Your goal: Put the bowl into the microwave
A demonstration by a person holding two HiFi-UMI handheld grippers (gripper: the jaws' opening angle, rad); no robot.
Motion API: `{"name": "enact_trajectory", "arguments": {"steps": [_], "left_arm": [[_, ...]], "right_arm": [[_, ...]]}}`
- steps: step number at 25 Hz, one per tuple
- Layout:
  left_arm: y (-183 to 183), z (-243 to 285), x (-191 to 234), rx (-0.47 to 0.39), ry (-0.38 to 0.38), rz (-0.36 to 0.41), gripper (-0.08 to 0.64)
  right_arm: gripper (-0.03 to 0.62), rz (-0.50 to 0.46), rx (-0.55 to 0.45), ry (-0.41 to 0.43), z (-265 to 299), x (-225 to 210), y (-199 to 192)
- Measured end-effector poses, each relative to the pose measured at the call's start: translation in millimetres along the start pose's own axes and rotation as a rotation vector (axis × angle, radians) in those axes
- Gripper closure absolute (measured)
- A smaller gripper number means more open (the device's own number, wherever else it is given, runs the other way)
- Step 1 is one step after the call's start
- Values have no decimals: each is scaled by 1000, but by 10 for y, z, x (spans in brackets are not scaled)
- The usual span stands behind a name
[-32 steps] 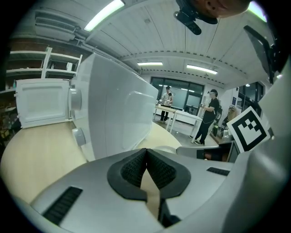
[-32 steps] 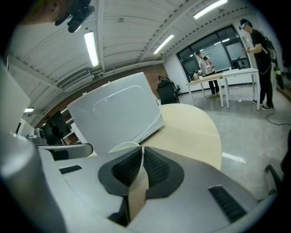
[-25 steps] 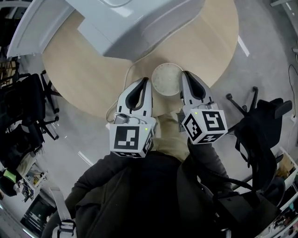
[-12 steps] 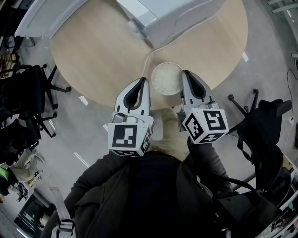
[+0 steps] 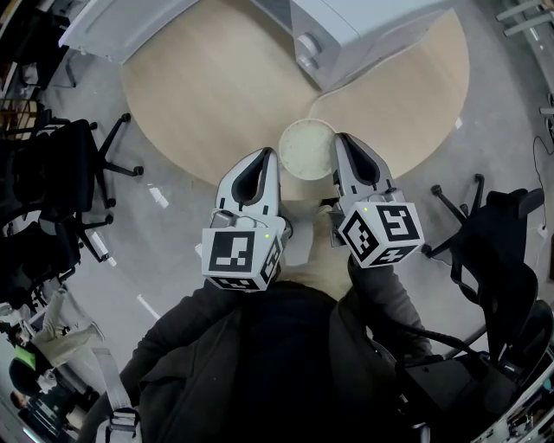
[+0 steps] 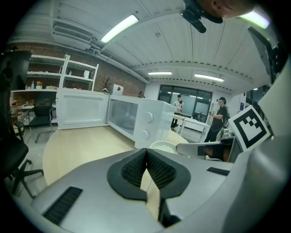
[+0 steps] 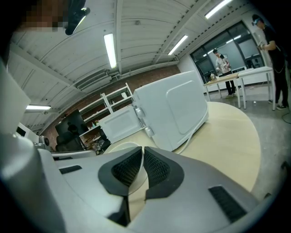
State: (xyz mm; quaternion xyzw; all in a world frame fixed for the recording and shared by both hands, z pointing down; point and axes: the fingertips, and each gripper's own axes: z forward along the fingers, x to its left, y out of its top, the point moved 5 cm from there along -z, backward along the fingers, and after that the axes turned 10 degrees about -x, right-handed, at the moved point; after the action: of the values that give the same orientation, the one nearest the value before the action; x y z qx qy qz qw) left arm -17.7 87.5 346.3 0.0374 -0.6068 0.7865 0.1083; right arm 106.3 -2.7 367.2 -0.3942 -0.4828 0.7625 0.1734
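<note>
A pale round bowl (image 5: 305,149) hangs over the near edge of the round wooden table (image 5: 216,95), between my two grippers. My right gripper (image 5: 339,138) is shut on the bowl's right rim; in the right gripper view the white rim (image 7: 120,148) runs between the dark pads (image 7: 154,166). My left gripper (image 5: 270,152) is pinched shut at the bowl's left rim, and the bowl (image 6: 163,146) shows just past its tips (image 6: 145,152). The white microwave (image 5: 363,26) stands at the table's far side with its door (image 5: 121,26) swung open to the left.
The microwave's white cable (image 5: 333,95) trails over the table toward the bowl. Black office chairs stand on the left (image 5: 61,173) and on the right (image 5: 493,251). In the left gripper view, people (image 6: 220,118) stand by desks in the background.
Both grippers have travelled together with the bowl between them. In the head view the table and microwave have slid to the right, and the open door shows more at the upper left.
</note>
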Motion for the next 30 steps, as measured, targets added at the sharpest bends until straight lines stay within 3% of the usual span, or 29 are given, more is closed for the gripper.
{"name": "enact_trajectory", "arguments": {"steps": [11, 30], "left_arm": [[96, -497, 644, -55, -37, 13, 551], [262, -932, 1324, -114, 18, 36, 551]], "right_arm": [[569, -13, -37, -24, 129, 778, -273], [569, -28, -49, 28, 515, 1495, -364]]}}
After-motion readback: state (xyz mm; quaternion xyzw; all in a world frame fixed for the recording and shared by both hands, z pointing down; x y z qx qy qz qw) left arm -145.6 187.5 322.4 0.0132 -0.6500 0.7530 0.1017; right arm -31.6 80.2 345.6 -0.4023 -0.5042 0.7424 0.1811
